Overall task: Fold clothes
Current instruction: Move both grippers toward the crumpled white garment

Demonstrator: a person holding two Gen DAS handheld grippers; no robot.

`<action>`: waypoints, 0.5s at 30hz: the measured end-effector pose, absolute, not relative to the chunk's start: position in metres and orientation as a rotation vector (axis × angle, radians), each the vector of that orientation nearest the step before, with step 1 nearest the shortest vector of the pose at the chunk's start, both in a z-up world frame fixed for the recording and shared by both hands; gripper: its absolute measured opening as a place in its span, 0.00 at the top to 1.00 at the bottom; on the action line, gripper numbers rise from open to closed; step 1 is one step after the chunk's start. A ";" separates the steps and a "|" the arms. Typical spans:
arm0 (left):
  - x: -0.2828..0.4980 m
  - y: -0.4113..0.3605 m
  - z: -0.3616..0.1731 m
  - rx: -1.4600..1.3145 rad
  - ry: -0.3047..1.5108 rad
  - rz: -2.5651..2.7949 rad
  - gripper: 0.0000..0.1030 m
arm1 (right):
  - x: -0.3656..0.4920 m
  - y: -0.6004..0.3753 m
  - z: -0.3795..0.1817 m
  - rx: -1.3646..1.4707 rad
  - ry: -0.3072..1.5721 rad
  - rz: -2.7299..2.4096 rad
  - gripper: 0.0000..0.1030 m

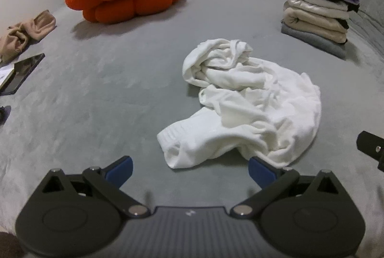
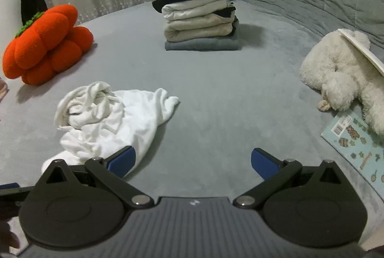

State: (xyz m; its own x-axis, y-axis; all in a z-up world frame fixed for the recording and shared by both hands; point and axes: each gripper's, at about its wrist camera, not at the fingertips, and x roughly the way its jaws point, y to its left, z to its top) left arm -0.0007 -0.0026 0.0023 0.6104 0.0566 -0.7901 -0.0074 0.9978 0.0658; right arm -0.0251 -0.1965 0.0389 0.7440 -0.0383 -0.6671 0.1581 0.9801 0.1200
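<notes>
two open grippers (image 1: 190, 170) (image 2: 193, 162), one crumpled white garment (image 1: 244, 102)

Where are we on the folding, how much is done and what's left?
Done: a stack of folded clothes stands at the back of the bed. In hand: nothing; the left gripper and right gripper both hover with jaws wide apart. Left: the white garment lies crumpled and unfolded, and a beige garment sits bunched at the left edge.

Left gripper (image 1: 189, 170) and right gripper (image 2: 193, 165) gape (both empty).
</notes>
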 end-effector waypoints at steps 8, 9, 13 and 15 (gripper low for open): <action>-0.003 -0.011 0.009 0.037 0.938 0.010 0.00 | -0.031 -0.184 0.048 0.162 0.717 -0.074 0.00; -0.003 -0.011 0.010 0.036 0.940 0.007 0.00 | -0.031 -0.184 0.050 0.162 0.717 -0.068 0.00; -0.004 -0.007 0.012 0.033 0.945 -0.003 0.01 | -0.030 -0.184 0.056 0.160 0.731 -0.048 0.00; -0.004 -0.006 0.012 0.032 0.948 -0.009 0.01 | -0.030 -0.183 0.058 0.156 0.735 -0.044 0.00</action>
State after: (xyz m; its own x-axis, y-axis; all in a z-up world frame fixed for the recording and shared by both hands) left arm -0.0043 -0.0058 0.0123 0.5831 0.0066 -0.8123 0.0214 0.9995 0.0235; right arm -0.0298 -0.1831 0.0578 0.7413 0.0145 -0.6710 0.0949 0.9875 0.1262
